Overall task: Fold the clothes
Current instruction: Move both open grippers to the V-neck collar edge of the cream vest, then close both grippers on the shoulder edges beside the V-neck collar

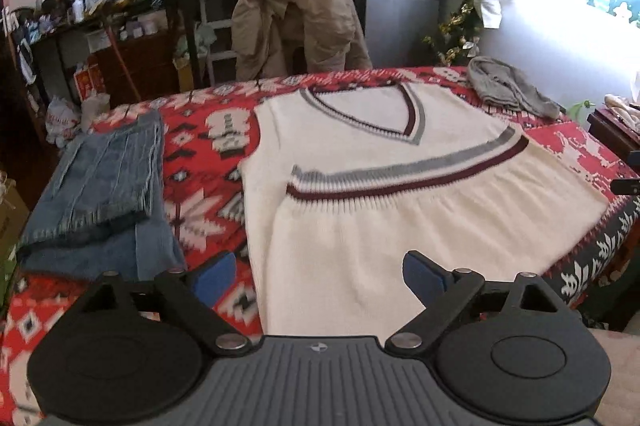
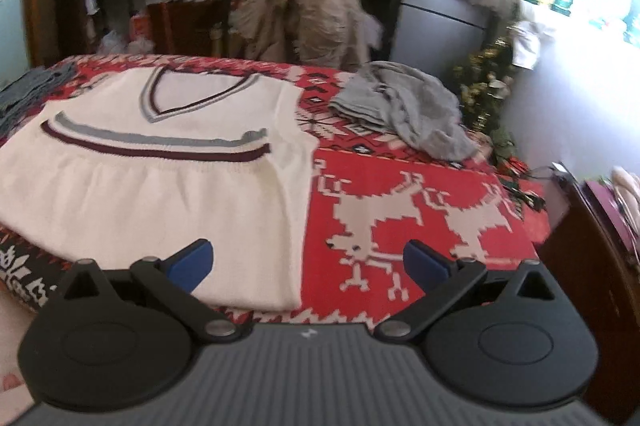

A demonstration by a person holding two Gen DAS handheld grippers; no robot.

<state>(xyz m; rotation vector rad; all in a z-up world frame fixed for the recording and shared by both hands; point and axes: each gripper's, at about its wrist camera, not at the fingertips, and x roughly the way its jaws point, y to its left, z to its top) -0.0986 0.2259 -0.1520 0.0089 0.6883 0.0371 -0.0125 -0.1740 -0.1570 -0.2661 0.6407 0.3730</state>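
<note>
You are holding both the left gripper (image 1: pixel 319 276) and right gripper (image 2: pixel 308 264) with jaws open and empty above a white vest (image 1: pixel 400 186) lying half-folded on the tabletop (image 2: pixel 420 194), jeans (image 1: pixel 104 178) lying folded, a grey garment (image 2: pixel 404 106) lying crumpled.

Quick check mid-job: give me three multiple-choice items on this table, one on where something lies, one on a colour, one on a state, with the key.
1. Seen from the left wrist, the folded denim lies where relative to the white vest?
A. left
B. right
C. on top

2. The stripes across the vest's folded-up hem are:
A. blue and green
B. grey and maroon
C. black and yellow

3. The left gripper is:
A. shut on the vest
B. shut on denim
C. open

Key: 1 A, denim lies left, apart from the vest. 2 B, both bands show. 3 C, fingers spread, holding nothing.
</note>
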